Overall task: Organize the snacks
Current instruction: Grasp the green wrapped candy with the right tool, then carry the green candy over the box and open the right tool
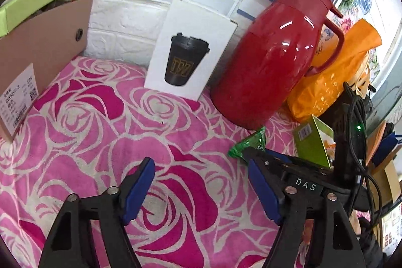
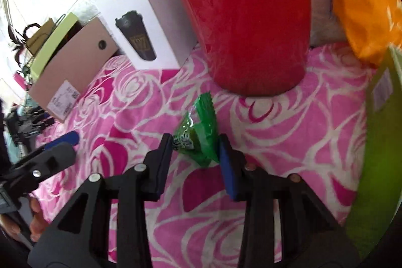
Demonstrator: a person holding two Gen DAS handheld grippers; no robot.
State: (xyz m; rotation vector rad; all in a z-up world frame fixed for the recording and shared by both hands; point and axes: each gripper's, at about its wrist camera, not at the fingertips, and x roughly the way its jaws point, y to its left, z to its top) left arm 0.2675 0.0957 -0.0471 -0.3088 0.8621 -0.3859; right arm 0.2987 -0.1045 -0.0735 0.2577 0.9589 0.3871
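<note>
Right hand-held gripper (image 2: 196, 152) jaws narrowed around green snack packet (image 2: 201, 132), barely pinching | left hand-held gripper (image 1: 201, 180) open, empty | risk: thin crinkly packet slips free.

both grippers are black plastic with round silver screws and flat blue pads (image 1: 137, 190) on the fingers, the right gripper (image 2: 196, 157) has a white "das" label (image 1: 305, 184) on top, a tiny green light (image 1: 358, 127) and black cables (image 1: 361, 167).
</note>
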